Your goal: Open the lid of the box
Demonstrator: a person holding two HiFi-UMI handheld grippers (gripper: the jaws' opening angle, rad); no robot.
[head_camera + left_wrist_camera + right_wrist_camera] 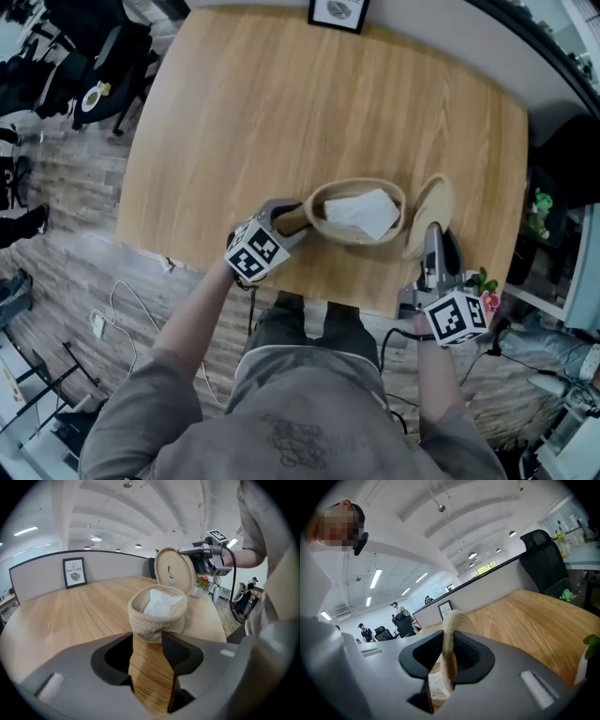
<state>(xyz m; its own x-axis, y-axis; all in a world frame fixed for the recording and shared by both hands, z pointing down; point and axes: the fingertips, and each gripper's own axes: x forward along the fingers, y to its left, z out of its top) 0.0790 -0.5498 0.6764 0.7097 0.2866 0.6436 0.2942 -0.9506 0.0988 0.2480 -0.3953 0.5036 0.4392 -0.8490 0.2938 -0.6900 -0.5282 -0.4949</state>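
A woven basket box (pixel 323 223) stands near the front edge of the wooden table (pixel 244 122) with white cloth (pixel 361 213) inside. Its round woven lid (pixel 431 208) is off the box and stands on edge to the right, with my right gripper (pixel 433 234) shut on its rim. In the right gripper view the lid's rim (pixel 450 634) sits clamped between the jaws. My left gripper (pixel 298 223) is at the box's left side. In the left gripper view the box (pixel 157 618) lies just past the open fingertips, and bare table shows between them.
A framed picture (pixel 337 11) stands at the table's far edge. A small plant with a pink flower (pixel 485 289) is by the front right corner. Office chairs (pixel 103 66) stand off the table to the left. Cables lie on the floor.
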